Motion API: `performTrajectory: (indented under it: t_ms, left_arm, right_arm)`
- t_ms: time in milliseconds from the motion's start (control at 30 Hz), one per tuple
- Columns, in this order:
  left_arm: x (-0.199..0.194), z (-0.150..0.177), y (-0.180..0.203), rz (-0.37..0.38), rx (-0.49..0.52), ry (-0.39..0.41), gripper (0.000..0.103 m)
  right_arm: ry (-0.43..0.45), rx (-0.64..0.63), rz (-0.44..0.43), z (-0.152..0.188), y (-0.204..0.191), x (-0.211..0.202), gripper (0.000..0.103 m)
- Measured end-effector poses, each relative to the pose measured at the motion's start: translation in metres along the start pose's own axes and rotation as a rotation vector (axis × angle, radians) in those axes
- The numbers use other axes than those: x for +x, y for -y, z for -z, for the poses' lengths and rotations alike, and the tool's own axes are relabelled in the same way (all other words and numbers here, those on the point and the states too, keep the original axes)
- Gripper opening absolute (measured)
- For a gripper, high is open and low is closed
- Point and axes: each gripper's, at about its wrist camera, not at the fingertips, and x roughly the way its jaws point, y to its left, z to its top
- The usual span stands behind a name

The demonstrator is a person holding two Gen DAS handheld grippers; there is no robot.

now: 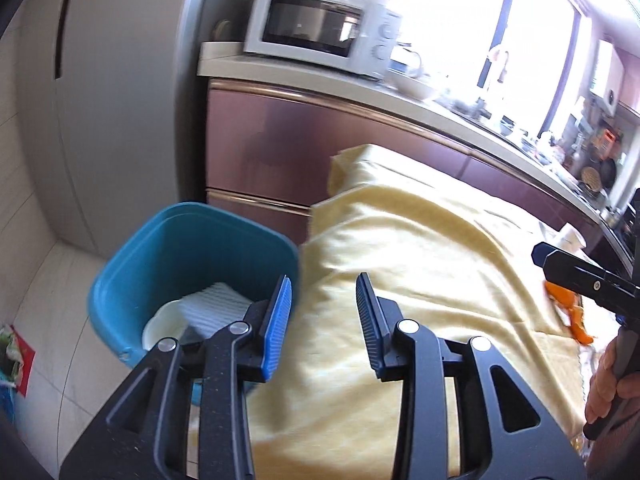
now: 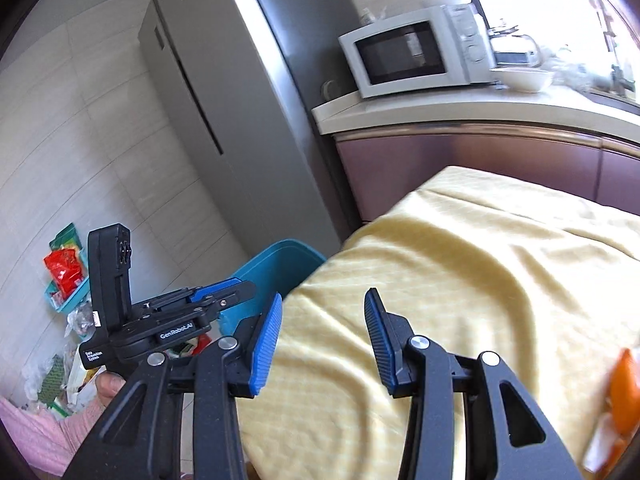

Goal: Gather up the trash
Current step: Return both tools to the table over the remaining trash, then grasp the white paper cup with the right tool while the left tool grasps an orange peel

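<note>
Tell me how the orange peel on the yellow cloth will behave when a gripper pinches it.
The orange peel looks thin and curled, so it is probably light and floppy. It lies in ragged strips, so it may tear or come up piecemeal. The yellow cloth beneath is wrinkled and may bunch.

Left gripper [image 1: 324,312] jaws spread, nothing between blue pads. Right gripper [image 2: 324,334] likewise spread, empty, just beside left.

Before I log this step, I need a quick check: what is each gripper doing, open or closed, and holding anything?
Left gripper: open, holding nothing, above the yellow cloth.
Right gripper: open, holding nothing.
</note>
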Motion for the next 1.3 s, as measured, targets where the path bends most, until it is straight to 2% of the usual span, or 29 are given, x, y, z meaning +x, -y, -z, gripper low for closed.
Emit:
performTrajectory:
  t_ms: [500, 667, 867, 1067, 1300]
  left_arm:
    - [0.031, 0.01, 0.165, 0.258, 0.264, -0.078, 0.036]
    - [0.047, 0.018, 0.218, 0.32, 0.352, -0.119, 0.037]
    - [0.064, 0.022, 0.265, 0.375, 0.413, -0.153, 0.039]
    - [0.077, 0.02, 0.293, 0.406, 0.434, -0.184, 0.042]
    - [0.095, 0.016, 0.307, 0.41, 0.422, -0.224, 0.045]
  right_arm:
    - [0.133, 0.198, 0.308, 0.044, 0.11, -0.118, 0.041]
    - [0.156, 0.265, 0.363, 0.057, 0.142, -0.137, 0.041]
    - [0.172, 0.291, 0.396, 0.063, 0.166, -0.149, 0.042]
    - [0.184, 0.271, 0.446, 0.048, 0.184, -0.15, 0.054]
    - [0.157, 0.247, 0.51, 0.017, 0.212, -0.131, 0.077]
